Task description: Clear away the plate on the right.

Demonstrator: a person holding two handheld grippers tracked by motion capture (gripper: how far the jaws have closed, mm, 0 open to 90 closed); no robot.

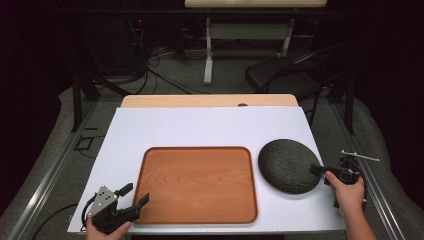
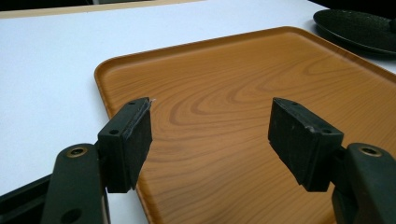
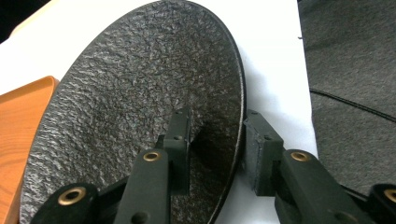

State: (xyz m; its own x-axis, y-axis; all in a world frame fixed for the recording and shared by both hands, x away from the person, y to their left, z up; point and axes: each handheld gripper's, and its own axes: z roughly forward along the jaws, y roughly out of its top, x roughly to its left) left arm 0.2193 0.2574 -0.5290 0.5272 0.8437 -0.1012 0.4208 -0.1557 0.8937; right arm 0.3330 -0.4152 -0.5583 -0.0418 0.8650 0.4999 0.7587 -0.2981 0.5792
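High view: on the white rectangular surface, a rounded-corner rectangular wooden tray in the middle, and just to its right, very near but apart, a round black plate with rough texture. At the plate's right rim, the right hand-held gripper, held by the right hand. Right gripper view: right hand-held gripper with one jaw over the textured top of the plate and the other jaw on the outer side of the rim, both close against the edge; jaws narrow around the rim, firm pinch or small gap not possible to tell. Plate flat on the surface, tray corner at the left. Left gripper view: left hand-held gripper spread wide, nothing between the jaws, above the near left corner of the tray. In the high view, left hand-held gripper at the tray's front left corner.
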